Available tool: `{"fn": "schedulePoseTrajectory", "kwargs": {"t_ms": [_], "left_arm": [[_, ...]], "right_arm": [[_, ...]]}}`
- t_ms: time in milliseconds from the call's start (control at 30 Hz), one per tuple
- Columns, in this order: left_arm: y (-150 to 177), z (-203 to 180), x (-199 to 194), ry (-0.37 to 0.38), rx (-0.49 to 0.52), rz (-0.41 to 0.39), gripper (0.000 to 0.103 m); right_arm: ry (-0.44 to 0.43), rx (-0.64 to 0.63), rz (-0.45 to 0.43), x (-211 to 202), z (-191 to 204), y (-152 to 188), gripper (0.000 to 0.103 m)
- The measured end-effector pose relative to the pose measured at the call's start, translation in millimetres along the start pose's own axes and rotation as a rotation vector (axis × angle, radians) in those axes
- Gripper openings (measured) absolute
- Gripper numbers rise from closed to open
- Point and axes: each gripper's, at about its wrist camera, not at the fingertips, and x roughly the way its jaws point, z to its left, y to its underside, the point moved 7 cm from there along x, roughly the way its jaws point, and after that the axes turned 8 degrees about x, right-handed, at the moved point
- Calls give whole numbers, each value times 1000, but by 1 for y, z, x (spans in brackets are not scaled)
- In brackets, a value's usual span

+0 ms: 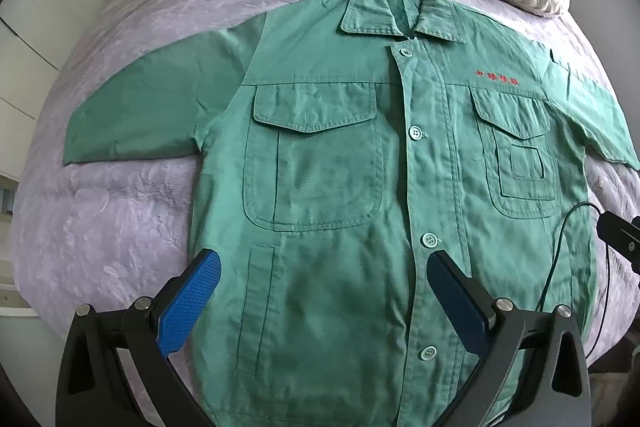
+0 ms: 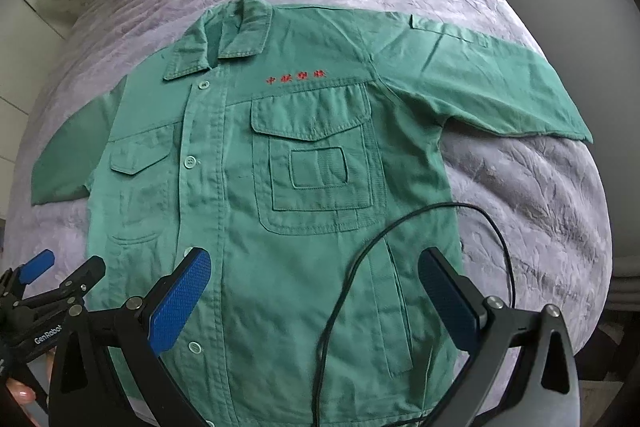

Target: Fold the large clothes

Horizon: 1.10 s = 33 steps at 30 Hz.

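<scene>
A: Status?

B: Green work shirt (image 1: 332,163) lies flat, face up and buttoned, on the purple bedspread (image 1: 132,219). Collar (image 1: 400,7) faces away from me, hem is nearest. Both short sleeves are spread out to the sides. No fold made yet.

A: Grippers?

B: My left gripper (image 1: 324,303) is spread wide and holds nothing; it hovers over the lower front, left of the button placket. My right gripper (image 2: 316,299) is also wide and empty, over the lower right panel. A black cable (image 2: 404,227) loops across the shirt between its fingers.

A: Handling?

B: Looks like woven cotton: light, limp, a bit more body than a tee. Pockets and placket add stiff spots, so it should hold a crease but drag on the textured spread.

A: Where to pinch?

B: I'd say left sleeve (image 1: 140,123) cuff and right sleeve (image 2: 500,87) cuff, or shoulder seam plus hem corner on one side. Pinch a single edge, not the pocket flaps. Watch the cable for snagging.
</scene>
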Motion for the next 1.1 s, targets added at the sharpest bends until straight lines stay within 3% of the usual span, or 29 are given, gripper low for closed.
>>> {"fn": "schedulePoseTrajectory", "kwargs": {"t_ms": [1100], "left_arm": [[-1,-4,1,1,12,2,103]], "right_arm": [[4,5,-5,0,-1,2,103]]}}
